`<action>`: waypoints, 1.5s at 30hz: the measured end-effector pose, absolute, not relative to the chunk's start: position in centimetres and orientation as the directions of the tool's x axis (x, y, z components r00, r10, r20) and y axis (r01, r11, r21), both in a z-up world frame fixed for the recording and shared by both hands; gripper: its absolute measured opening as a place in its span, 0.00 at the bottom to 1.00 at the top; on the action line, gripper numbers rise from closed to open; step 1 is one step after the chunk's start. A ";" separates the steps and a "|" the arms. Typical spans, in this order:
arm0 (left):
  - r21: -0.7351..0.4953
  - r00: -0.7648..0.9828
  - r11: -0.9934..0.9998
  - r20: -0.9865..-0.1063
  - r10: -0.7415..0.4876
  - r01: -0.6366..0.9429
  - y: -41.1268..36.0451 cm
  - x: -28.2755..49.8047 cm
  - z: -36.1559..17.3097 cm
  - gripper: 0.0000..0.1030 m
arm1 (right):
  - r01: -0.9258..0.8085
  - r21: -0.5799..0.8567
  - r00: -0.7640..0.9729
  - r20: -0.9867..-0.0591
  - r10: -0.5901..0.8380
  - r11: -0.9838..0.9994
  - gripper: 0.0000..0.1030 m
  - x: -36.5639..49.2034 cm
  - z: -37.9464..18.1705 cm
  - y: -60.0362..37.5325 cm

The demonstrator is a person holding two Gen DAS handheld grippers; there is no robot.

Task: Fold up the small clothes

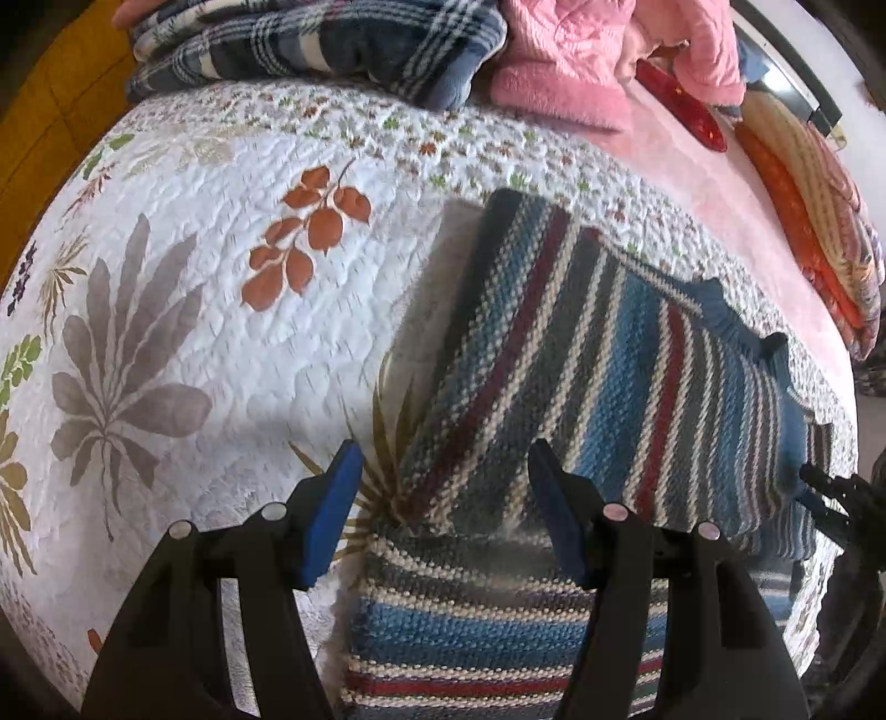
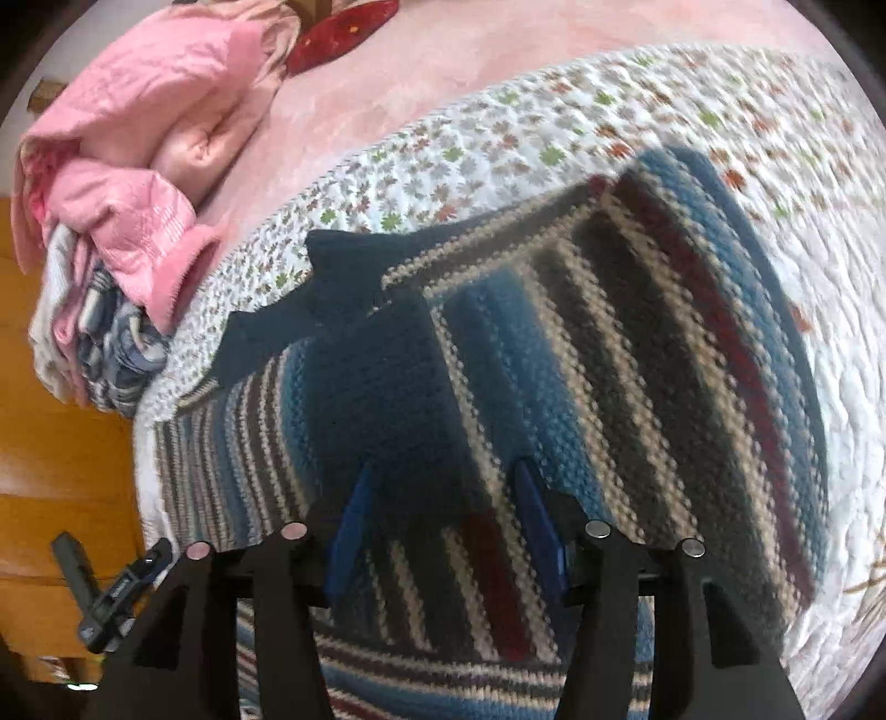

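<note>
Left gripper [image 1: 443, 493]: blue-padded fingers [image 1: 332, 515] spread wide, nothing between them, hovering over the near left corner of the striped knitted sweater [image 1: 581, 360]; right gripper [image 2: 443, 526]: fingers [image 2: 349, 531] likewise spread apart, pinching nothing, positioned above the middle of the sweater [image 2: 554, 360].

Sweater location: lying flat on the white quilted bedspread [image 1: 221, 332] with its leaf print; stripes of blue, grey, cream and dark red; one part is folded over the body so that its stripes run at an angle to those beneath; the dark blue ribbed collar [image 2: 343, 266] lies at the far edge, towards the pink sheet [image 2: 443, 66].

Writing: no brand, label or legible text can be read on any item in either view.

Containers: none visible; loose items are stacked directly on the bed; a plaid blue-and-white fleece [image 1: 310, 44] lies at the far edge of the bedspread, with a pink quilted garment [image 1: 581, 50] just beside it; a red patterned cushion [image 1: 681, 105] lies beyond on the pink sheet; an orange-edged folded quilt [image 1: 814, 221] lies at the far right; wooden furniture [image 2: 55, 443] stands beside the bed.
</note>
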State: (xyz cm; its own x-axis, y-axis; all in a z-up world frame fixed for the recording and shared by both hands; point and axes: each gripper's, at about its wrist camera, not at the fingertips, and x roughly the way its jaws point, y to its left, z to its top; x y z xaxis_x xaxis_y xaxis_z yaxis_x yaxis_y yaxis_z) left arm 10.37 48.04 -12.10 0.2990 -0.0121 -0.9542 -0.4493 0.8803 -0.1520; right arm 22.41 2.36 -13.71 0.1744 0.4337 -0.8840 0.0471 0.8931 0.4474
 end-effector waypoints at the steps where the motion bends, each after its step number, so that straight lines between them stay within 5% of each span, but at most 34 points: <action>1: -0.150 0.294 0.881 -0.956 -0.013 -0.448 48.0 10.3 -12.2 0.60 | 0.025 0.431 0.180 -0.889 0.420 0.902 0.37 22.5 -13.5 2.8; 6: -0.150 0.286 0.883 -0.958 -0.018 -0.445 48.0 10.2 -12.6 0.61 | -0.139 0.349 0.252 -0.893 0.374 0.927 0.09 21.9 -10.4 4.1; 15: -0.156 0.295 0.884 -0.955 -0.021 -0.442 47.9 10.2 -12.3 0.64 | -0.135 0.473 0.266 -0.829 0.491 0.871 0.02 20.0 -8.1 1.2; 23: -0.125 0.255 0.895 -0.967 -0.013 -0.428 47.9 10.4 -13.4 0.67 | -0.085 0.305 0.224 -0.922 0.316 0.949 0.00 19.9 -11.2 0.1; 26: -0.137 0.264 0.888 -0.964 -0.018 -0.440 48.2 10.3 -13.3 0.67 | -0.088 0.415 0.231 -0.876 0.423 0.906 0.14 19.7 -10.7 0.0; 29: -0.133 0.269 0.892 -0.963 -0.013 -0.431 48.0 10.4 -13.2 0.67 | -0.108 0.421 0.223 -0.872 0.435 0.901 0.41 20.3 -10.2 1.0; 34: -0.126 0.264 0.902 -0.964 -0.014 -0.412 47.5 10.6 -13.4 0.67 | -0.086 0.436 0.172 -0.879 0.445 0.896 0.45 21.9 -11.6 2.8; 37: -0.127 0.261 0.903 -0.965 -0.017 -0.411 47.5 10.6 -13.6 0.68 | -0.114 0.399 0.142 -0.900 0.412 0.910 0.29 21.9 -12.5 4.2; 39: -0.135 0.262 0.898 -0.965 -0.023 -0.418 47.7 10.5 -13.5 0.68 | -0.154 0.359 0.169 -0.908 0.382 0.921 0.08 21.7 -11.9 5.0; 45: -0.143 0.266 0.889 -0.964 -0.024 -0.436 48.1 10.4 -13.3 0.68 | -0.204 0.382 0.247 -0.871 0.425 0.901 0.07 20.2 -7.8 3.7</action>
State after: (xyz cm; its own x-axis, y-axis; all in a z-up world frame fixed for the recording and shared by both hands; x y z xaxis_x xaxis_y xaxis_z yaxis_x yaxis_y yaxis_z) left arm 10.37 48.09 -13.29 0.2659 -0.0243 -0.9637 -0.4358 0.8886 -0.1427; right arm 20.16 3.68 -7.83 0.2474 0.4251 -0.8707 -0.2045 0.9013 0.3820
